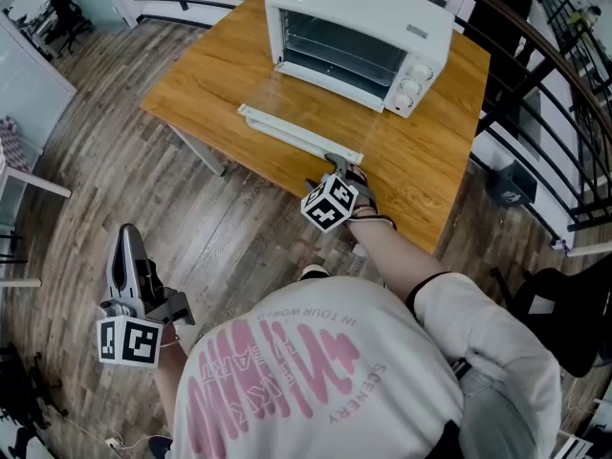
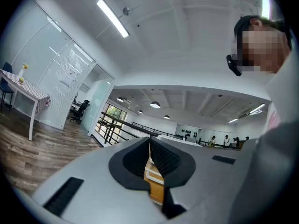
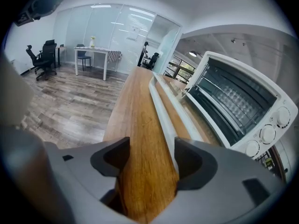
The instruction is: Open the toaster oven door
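The door (image 1: 296, 134) is lying open, flat on the table (image 1: 210, 84), running ahead of the right gripper (image 1: 335, 165), whose jaws are standing apart, empty. Likely risk: withdrawing sideways could snag the handle (image 3: 161, 108) and jolt the oven (image 1: 359, 36). The left gripper (image 1: 125, 242), jaws together, is hanging low over wood floor (image 1: 115, 161); railings (image 1: 535, 55) are bordering the room.

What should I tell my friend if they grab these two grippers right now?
Left gripper: fingers shut, nothing in them, hanging low at the person's side, away from the wooden table.
Right gripper: fingers open, holding nothing, at the near end of the door handle.
Toaster oven: stands on the table, its door folded down flat.
Done: the door is open.
Left: probably just draw the right gripper back.
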Tool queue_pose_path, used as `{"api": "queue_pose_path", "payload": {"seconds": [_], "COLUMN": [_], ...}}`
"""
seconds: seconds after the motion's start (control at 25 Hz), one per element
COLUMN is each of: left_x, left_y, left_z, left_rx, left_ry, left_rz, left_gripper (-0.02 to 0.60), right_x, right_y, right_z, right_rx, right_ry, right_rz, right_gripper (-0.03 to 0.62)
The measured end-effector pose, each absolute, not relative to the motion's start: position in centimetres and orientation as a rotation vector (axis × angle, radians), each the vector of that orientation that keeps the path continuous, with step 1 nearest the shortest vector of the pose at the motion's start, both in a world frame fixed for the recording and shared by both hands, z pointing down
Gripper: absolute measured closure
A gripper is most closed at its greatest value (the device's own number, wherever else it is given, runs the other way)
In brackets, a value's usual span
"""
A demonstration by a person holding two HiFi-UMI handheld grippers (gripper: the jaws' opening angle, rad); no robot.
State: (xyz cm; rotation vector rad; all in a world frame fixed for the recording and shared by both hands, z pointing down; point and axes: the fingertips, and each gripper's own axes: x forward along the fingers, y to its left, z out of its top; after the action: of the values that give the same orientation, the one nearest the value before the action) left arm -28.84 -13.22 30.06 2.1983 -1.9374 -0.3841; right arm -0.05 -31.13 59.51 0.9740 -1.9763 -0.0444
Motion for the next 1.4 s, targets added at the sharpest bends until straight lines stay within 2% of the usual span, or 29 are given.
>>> {"api": "queue_pose_path", "payload": {"seconds": [0.16, 0.8, 1.4], "left_x": [-29.0, -28.7, -28.6], "left_y": [-13.1, -13.0, -13.1], "left_z": [30.1, 30.0, 29.8], "left_rx": [2.193, 2.189, 2.188], "left_ry": [-1.948, -1.952, -1.959], "left_rz": [-0.386, -0.381, -0.377], "left_gripper": [0.558, 0.558, 0.558], "right_x": [-0.1, -0.5, -0.5], "right_y": [-31.2, -30.8, -30.7], "right_z": [59.6, 60.0, 60.8], "right_rx": [0.98, 0.951, 0.937], "right_ry": [-1.978, -2.009, -2.035], "right_rz": [-0.059, 0.069, 0.26], "right_gripper": [0.261, 0.276, 0.318]}}
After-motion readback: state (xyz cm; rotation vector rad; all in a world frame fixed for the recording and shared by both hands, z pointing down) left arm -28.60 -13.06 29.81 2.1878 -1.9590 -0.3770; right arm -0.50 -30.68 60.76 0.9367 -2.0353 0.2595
